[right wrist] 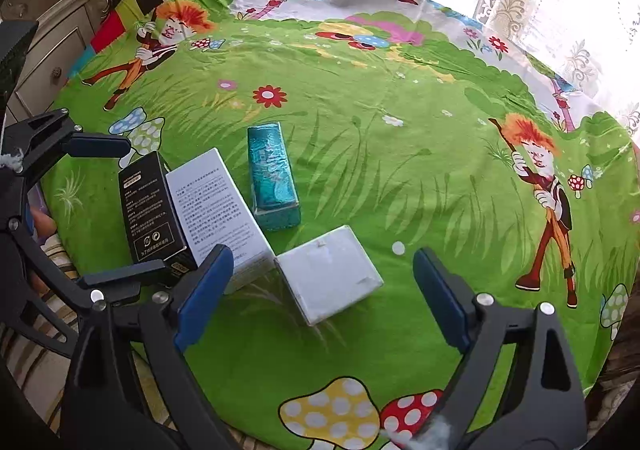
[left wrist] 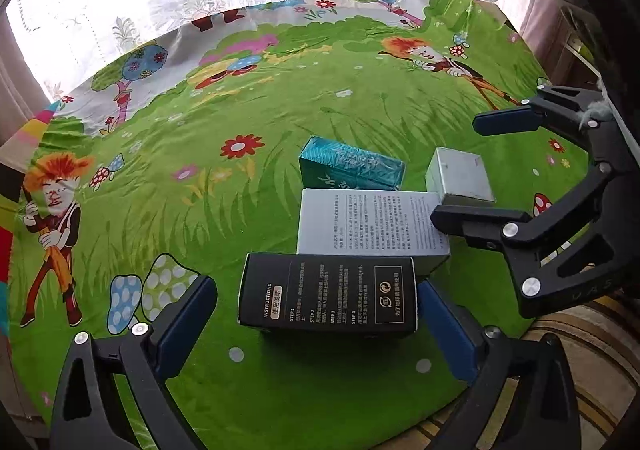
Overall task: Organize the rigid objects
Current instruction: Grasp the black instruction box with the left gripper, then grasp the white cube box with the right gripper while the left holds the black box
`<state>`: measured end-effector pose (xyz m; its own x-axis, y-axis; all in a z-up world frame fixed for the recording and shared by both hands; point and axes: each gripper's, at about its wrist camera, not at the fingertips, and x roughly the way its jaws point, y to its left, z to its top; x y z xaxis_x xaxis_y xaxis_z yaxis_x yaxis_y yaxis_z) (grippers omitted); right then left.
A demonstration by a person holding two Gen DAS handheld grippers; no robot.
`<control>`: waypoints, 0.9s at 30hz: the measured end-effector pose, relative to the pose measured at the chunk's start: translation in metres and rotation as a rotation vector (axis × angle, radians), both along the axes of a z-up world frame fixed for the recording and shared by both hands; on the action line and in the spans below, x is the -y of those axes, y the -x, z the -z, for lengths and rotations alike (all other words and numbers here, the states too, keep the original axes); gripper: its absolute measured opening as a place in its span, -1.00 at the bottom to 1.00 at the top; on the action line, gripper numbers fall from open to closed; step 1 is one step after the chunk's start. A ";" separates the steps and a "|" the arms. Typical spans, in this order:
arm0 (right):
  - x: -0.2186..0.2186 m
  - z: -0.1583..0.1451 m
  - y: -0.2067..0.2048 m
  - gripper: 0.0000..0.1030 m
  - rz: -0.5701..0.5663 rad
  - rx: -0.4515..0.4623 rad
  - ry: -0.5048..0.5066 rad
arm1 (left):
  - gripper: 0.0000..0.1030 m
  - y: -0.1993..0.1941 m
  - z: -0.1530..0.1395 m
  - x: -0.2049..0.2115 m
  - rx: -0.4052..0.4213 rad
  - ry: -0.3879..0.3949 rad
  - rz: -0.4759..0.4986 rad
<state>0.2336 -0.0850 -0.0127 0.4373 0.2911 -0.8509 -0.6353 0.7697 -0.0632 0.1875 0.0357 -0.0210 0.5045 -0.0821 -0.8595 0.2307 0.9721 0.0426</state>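
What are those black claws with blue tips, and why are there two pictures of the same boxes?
A person holds a grabbing tool in each hand, each with a camera looking along its fingers. One picture is from the left tool, the other from the right tool. Both stand open and hold nothing. On the green cartoon tablecloth lie four boxes close together: a black box, a white box with small print, a teal box and a plain white box.
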 end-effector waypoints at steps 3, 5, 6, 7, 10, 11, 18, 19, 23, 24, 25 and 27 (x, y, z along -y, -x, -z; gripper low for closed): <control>-0.001 -0.001 -0.004 0.81 -0.022 -0.008 0.014 | 0.97 -0.004 0.003 0.000 -0.009 0.015 0.001; 0.001 -0.004 -0.004 0.81 -0.029 -0.006 0.014 | 0.97 -0.006 0.005 -0.003 -0.010 0.024 -0.007; 0.002 -0.004 -0.004 0.81 -0.037 -0.016 0.004 | 0.97 -0.007 0.005 -0.006 -0.009 0.038 -0.011; 0.002 -0.004 -0.004 0.81 -0.050 -0.032 -0.003 | 0.97 -0.008 0.004 -0.009 -0.007 0.056 -0.015; 0.001 -0.002 -0.002 0.81 -0.072 -0.031 0.028 | 0.71 -0.011 0.005 -0.014 -0.010 0.110 -0.006; 0.001 -0.002 -0.002 0.81 -0.075 -0.035 0.031 | 0.66 -0.011 0.005 -0.015 -0.011 0.116 -0.003; -0.001 0.003 -0.001 0.81 -0.117 -0.071 0.058 | 0.66 -0.002 -0.001 -0.023 0.016 0.129 -0.057; -0.002 0.004 -0.002 0.81 -0.120 -0.077 0.057 | 0.66 0.002 -0.004 -0.027 0.022 0.133 -0.079; -0.005 0.004 -0.007 0.81 -0.143 -0.091 0.059 | 0.66 0.021 -0.016 -0.038 0.048 0.181 -0.144; -0.006 0.004 -0.009 0.81 -0.145 -0.098 0.063 | 0.66 0.027 -0.019 -0.039 0.060 0.188 -0.153; -0.007 0.005 -0.009 0.81 -0.147 -0.106 0.073 | 0.66 0.033 -0.023 -0.041 0.072 0.194 -0.165; -0.008 0.003 -0.007 0.81 -0.168 -0.115 0.077 | 0.66 0.044 -0.028 -0.044 0.088 0.217 -0.189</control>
<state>0.2402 -0.0770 -0.0157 0.2870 0.2834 -0.9151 -0.7605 0.6482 -0.0378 0.1435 0.0795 0.0072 0.6000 -0.1568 -0.7845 0.0493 0.9860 -0.1594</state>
